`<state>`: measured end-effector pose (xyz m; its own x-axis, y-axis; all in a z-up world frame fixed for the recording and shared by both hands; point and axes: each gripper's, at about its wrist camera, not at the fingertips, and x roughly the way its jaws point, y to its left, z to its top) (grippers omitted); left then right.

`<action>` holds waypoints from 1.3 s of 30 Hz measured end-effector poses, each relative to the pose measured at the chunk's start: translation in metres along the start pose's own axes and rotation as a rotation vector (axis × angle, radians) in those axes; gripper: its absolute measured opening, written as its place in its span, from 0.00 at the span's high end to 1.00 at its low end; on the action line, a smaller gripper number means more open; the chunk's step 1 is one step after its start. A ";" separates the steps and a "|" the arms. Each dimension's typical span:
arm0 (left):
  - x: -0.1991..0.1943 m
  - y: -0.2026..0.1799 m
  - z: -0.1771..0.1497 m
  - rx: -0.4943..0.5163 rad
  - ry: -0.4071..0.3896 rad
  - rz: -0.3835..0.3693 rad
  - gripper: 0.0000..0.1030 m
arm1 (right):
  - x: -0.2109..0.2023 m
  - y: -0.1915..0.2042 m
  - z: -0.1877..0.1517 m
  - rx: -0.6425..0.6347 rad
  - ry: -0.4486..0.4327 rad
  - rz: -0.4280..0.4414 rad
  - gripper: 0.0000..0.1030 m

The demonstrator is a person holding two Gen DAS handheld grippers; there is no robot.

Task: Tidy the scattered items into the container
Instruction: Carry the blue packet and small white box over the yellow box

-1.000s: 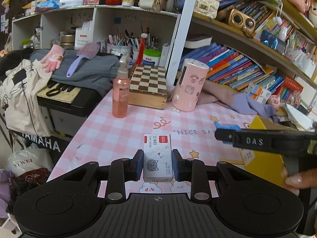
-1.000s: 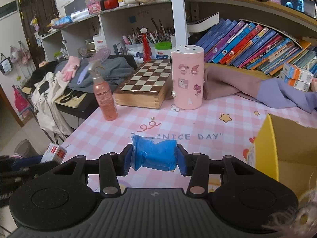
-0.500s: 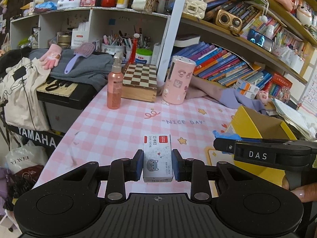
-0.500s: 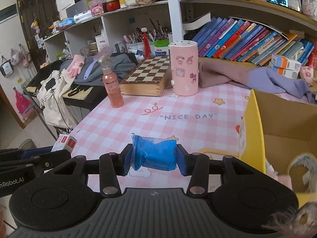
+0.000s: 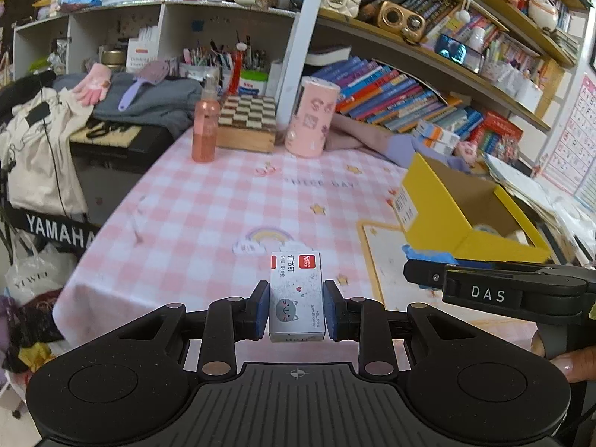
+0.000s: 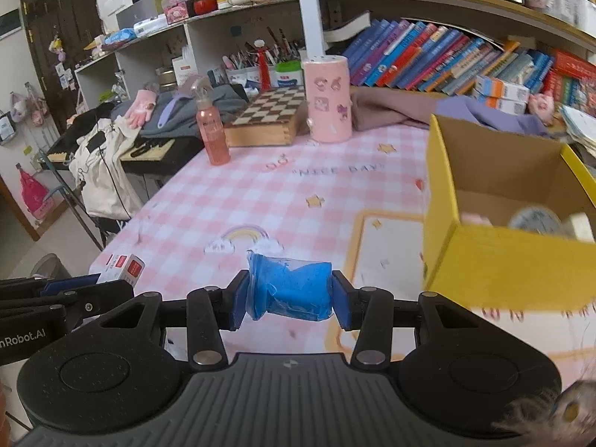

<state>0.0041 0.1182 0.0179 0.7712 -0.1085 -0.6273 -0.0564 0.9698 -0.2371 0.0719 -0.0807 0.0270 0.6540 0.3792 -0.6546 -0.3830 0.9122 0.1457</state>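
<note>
My left gripper [image 5: 297,307] is shut on a small white staple box [image 5: 297,294] with a cat print and red labels, held above the near edge of the pink checked tablecloth. My right gripper [image 6: 289,296] is shut on a blue packet [image 6: 289,290], held above the cloth left of the yellow cardboard box [image 6: 495,264]. The yellow box stands open at the right and also shows in the left wrist view [image 5: 439,212]. It holds a tape roll [image 6: 536,219] and other small items. The right gripper appears from the side in the left wrist view [image 5: 421,264].
At the back of the table stand a pink spray bottle [image 5: 205,126], a wooden chessboard box [image 5: 247,123] and a pink cylinder [image 5: 313,119]. Bookshelves rise behind. A keyboard with clothes [image 5: 111,134] sits off the table's left edge.
Both grippers have drawn back and up from the table with their loads. The yellow box now sits nearer and lower in both views, its inside visible.
</note>
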 end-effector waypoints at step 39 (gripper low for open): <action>0.021 -0.101 -0.026 0.203 0.114 -0.283 0.73 | -0.082 -0.082 -0.069 0.187 0.026 -0.252 0.58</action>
<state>0.0101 0.0123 0.0094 0.6621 -0.3909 -0.6395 0.2847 0.9204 -0.2678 0.0048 -0.1971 0.0175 0.6950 0.1354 -0.7061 -0.0829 0.9906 0.1084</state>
